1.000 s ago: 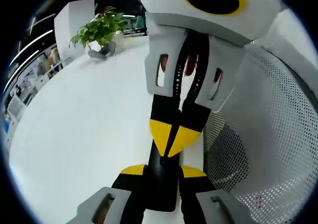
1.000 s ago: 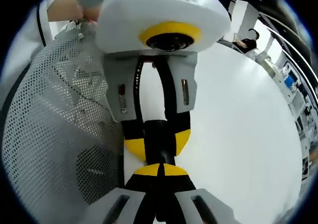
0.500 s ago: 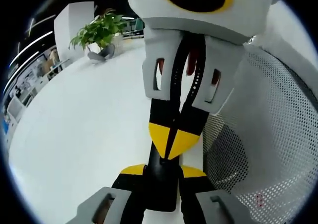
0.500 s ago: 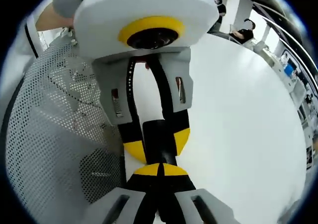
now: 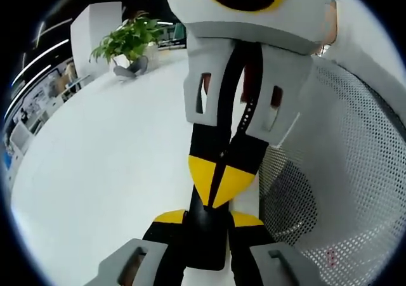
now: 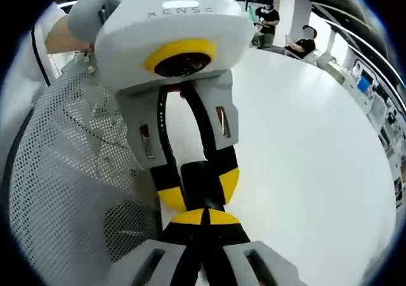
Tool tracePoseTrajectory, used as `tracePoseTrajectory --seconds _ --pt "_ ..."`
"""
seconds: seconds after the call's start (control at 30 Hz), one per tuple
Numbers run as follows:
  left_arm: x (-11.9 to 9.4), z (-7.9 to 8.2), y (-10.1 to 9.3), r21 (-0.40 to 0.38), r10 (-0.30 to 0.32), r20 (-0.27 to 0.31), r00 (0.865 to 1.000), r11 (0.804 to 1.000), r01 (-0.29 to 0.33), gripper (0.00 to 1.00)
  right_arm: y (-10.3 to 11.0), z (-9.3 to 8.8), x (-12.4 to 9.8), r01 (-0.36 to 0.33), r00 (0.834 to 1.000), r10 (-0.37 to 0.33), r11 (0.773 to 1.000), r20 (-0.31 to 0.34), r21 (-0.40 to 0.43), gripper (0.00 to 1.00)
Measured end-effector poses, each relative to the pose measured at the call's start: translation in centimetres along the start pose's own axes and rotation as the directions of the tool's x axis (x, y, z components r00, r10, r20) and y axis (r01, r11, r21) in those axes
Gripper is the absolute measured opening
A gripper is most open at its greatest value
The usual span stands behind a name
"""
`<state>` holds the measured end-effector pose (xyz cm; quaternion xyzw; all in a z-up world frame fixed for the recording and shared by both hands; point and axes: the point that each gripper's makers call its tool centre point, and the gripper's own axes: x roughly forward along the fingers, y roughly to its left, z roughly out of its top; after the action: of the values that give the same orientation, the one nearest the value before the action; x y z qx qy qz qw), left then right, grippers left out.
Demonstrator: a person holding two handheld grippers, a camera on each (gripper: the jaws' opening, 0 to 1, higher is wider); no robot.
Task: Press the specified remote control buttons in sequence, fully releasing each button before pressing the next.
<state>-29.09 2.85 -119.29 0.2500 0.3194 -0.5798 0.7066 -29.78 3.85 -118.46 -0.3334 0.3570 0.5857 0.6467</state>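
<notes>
The left claw [image 5: 206,217] grips the slim black bar-shaped remote [image 5: 204,232] above the white desk [image 5: 101,165] while the closed right claw [image 6: 203,217] touches its far end, so press squarely, then lift fully clear.

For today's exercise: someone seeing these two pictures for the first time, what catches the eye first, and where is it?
Two yellow-tipped grippers meet tip to tip at the middle: the left gripper holds a black remote control, while the right gripper, jaws closed, touches its top. Behind them lie a white table, a perforated white mesh and a potted plant far back.
</notes>
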Motion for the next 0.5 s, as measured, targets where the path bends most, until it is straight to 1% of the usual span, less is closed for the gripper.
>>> tracePoseTrajectory --seconds 0.03,0.1,0.17,0.23,0.33,0.43,0.47,0.5 --pt "-0.01 0.0 -0.01 -0.002 0.001 0.001 1.0 1.0 -0.001 0.24 -0.12 0.22 -0.05 0.007 1.0 -0.007 1.0 0.015 0.001 0.0" --pt "-0.02 0.01 -0.02 -0.005 0.004 0.004 1.0 1.0 -0.004 0.24 -0.18 0.14 -0.08 0.003 1.0 -0.004 1.0 0.021 0.012 0.0" --pt "-0.01 0.03 -0.07 -0.003 0.007 0.001 1.0 1.0 -0.007 0.24 -0.15 0.0 -0.15 -0.003 0.999 0.003 1.0 0.043 0.0 0.0" --pt "-0.01 0.07 -0.1 0.008 0.002 -0.013 1.0 1.0 -0.002 0.24 -0.19 -0.01 -0.18 -0.013 0.998 0.013 1.0 0.059 -0.003 0.0" --pt "0.04 0.17 -0.11 0.016 -0.002 -0.039 0.999 1.0 0.002 0.24 -0.12 0.16 -0.08 -0.014 0.998 0.014 1.0 0.056 -0.008 0.0" --pt "0.01 0.1 -0.13 0.023 -0.007 -0.054 0.998 1.0 0.008 0.24 -0.04 0.27 0.06 0.04 0.999 -0.04 0.998 0.019 -0.037 0.0" --pt "0.0 0.05 -0.12 0.029 -0.01 -0.058 0.998 1.0 0.011 0.24 -0.03 0.29 0.06 0.063 0.998 -0.062 0.996 0.011 -0.063 0.0" --pt "-0.01 0.02 -0.13 0.033 -0.013 -0.059 0.998 0.999 0.015 0.24 0.11 0.33 0.14 0.069 0.997 -0.068 0.996 0.02 -0.059 0.0"
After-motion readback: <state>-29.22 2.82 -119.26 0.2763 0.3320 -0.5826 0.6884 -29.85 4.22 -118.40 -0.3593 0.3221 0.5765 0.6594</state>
